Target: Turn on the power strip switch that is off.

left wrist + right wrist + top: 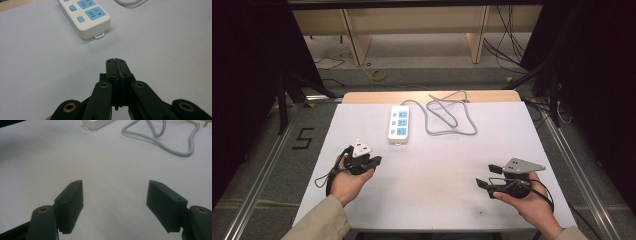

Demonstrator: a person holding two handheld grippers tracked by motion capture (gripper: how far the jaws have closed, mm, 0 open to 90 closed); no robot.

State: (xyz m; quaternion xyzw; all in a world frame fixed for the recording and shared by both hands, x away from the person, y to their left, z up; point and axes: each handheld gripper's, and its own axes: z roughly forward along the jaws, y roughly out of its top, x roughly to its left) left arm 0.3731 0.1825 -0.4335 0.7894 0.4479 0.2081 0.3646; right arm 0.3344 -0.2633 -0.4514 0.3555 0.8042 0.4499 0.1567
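White table covering (432, 170) spans the high view, with a white power strip with blue sockets (398, 124) at its far middle and a looped grey cable (452, 117) beside it. Left gripper (371, 161) and right gripper (486, 176) sit well apart near the front edge. Left gripper view: jaws pressed together, empty, strip ahead. Right gripper view: jaws spread wide, holding nothing, bare sheet between.

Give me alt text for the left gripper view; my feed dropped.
The left gripper, its two black jaws shut together on nothing, points across a bare white table toward the near end of a white power strip with blue sockets. A grey cable loops past the top edge.
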